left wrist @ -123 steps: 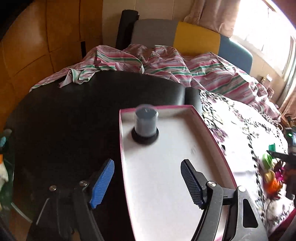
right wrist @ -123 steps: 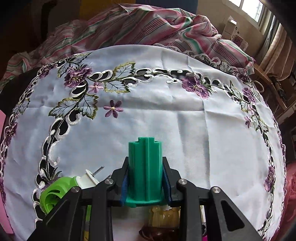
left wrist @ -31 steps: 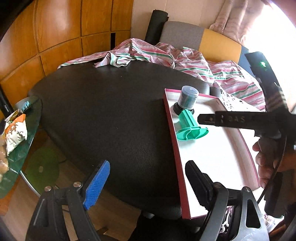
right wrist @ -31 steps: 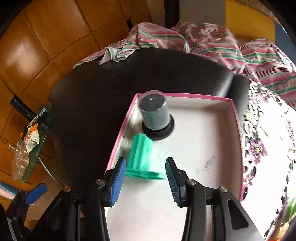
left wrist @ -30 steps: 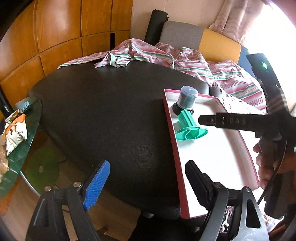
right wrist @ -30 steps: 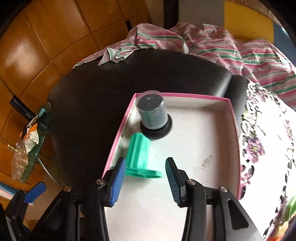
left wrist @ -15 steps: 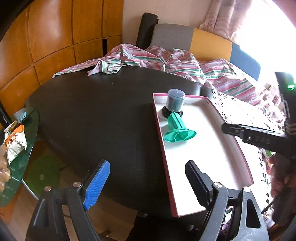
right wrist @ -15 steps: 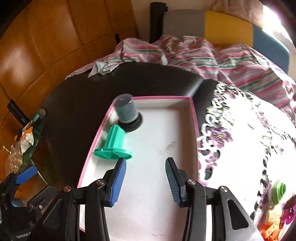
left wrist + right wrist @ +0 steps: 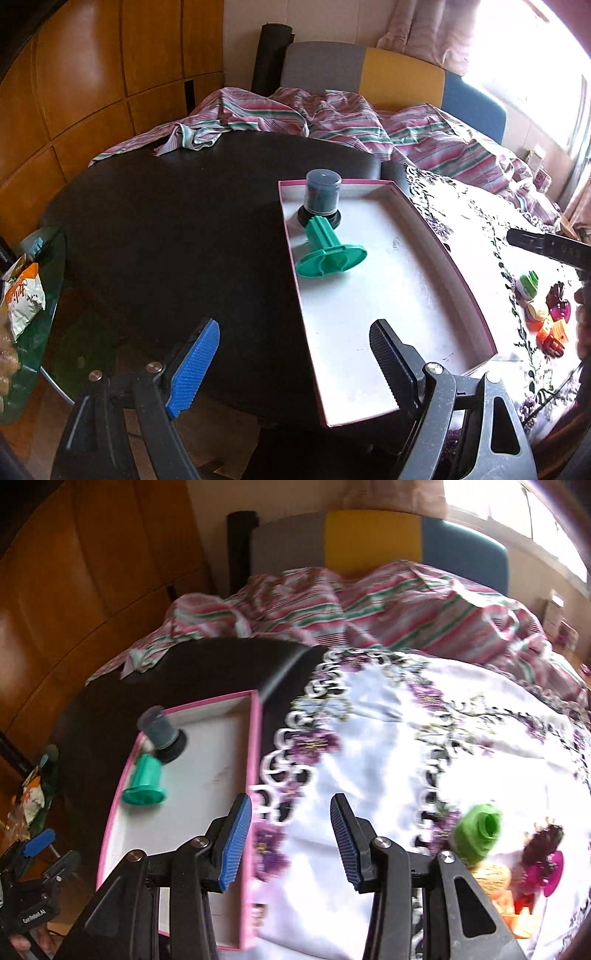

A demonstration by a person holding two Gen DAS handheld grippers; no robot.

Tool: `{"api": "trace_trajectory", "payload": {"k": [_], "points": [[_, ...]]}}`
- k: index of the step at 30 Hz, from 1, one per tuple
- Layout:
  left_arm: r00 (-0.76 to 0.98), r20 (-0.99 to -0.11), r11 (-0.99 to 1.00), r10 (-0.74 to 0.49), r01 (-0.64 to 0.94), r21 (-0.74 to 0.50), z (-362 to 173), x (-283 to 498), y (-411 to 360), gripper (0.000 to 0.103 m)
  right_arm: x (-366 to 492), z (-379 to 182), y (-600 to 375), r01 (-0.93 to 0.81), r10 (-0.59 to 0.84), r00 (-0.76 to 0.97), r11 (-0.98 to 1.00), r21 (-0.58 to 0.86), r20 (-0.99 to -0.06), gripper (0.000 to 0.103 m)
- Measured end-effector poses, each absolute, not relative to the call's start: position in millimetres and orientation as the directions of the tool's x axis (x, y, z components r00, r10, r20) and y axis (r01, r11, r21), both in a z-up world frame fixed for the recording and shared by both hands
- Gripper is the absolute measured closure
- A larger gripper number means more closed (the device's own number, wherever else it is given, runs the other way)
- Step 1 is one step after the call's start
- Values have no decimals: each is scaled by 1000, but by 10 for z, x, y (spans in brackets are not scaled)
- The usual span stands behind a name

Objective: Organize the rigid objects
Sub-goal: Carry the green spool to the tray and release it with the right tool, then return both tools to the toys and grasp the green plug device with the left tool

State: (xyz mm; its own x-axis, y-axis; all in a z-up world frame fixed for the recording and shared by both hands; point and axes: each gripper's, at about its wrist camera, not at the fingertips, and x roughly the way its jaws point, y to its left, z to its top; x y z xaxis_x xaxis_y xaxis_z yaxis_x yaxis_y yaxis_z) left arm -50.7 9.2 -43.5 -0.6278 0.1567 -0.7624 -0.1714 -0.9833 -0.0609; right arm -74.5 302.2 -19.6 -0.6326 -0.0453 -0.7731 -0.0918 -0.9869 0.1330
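A pink-rimmed white tray (image 9: 469,291) (image 9: 255,760) lies on the table. In it a green ribbed piece (image 9: 327,247) (image 9: 144,782) lies on its side against a dark capped jar (image 9: 320,197) (image 9: 162,733) at the far corner. My left gripper (image 9: 291,360) is open and empty, near the tray's front left corner. My right gripper (image 9: 291,840) is open and empty, above the embroidered cloth (image 9: 424,746) just right of the tray. Small toys lie on the cloth at the right: a green and white one (image 9: 478,830) (image 9: 527,286), a magenta one (image 9: 546,864) (image 9: 559,308), orange ones (image 9: 552,332).
The dark round table (image 9: 166,229) lies left of the tray. Striped fabric (image 9: 332,118) is heaped at the back before a chair. A glass side table with snack packets (image 9: 26,295) stands low at the left. Wood panels line the left wall.
My right gripper let go of the green piece in the tray, then drew back and swung right over the cloth. My left gripper pulled back from the tray.
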Motion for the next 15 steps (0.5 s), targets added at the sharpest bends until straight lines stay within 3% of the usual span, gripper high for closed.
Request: {"api": "trace_trajectory", "payload": {"k": [15], "points": [[-594, -760, -947, 263, -311, -84, -342, -496, 534, 19, -191, -149, 4450, -451, 212, -649, -881, 145, -731, 58]]}}
